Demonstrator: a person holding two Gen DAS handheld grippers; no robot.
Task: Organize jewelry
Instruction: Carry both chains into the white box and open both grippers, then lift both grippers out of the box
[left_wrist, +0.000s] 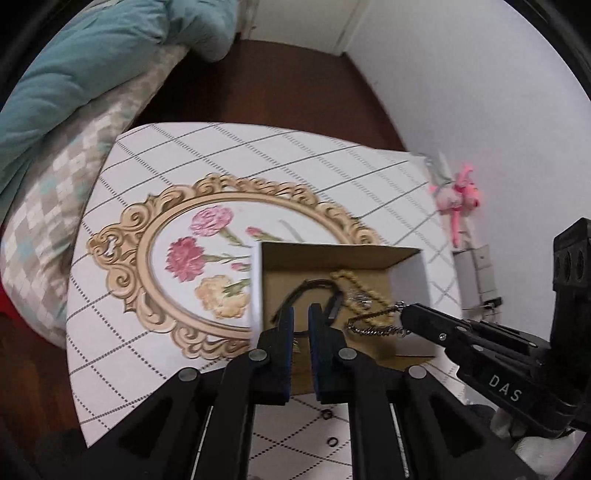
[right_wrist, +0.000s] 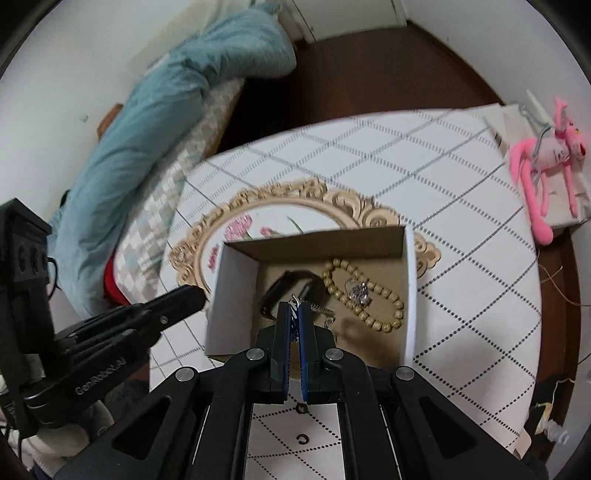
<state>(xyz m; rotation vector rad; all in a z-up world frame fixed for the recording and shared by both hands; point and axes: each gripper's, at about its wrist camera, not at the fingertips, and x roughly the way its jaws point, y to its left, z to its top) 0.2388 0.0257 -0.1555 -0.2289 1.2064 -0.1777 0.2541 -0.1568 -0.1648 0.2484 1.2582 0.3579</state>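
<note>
I am pinching a limp, light silver chain (right_wrist: 293, 314) in my right gripper (right_wrist: 293, 317) above the cardboard box (right_wrist: 412, 280) at centre frame; my left gripper (left_wrist: 301, 321), narrowed, is gripping nothing; links could slip, so I am holding mid-chain

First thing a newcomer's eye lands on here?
Probably the open cardboard box at the table's middle, holding a beaded bracelet, a small silver piece and a black band. The right gripper hangs over it, pinching a silver chain. A pink plush toy sits at the far right.
</note>
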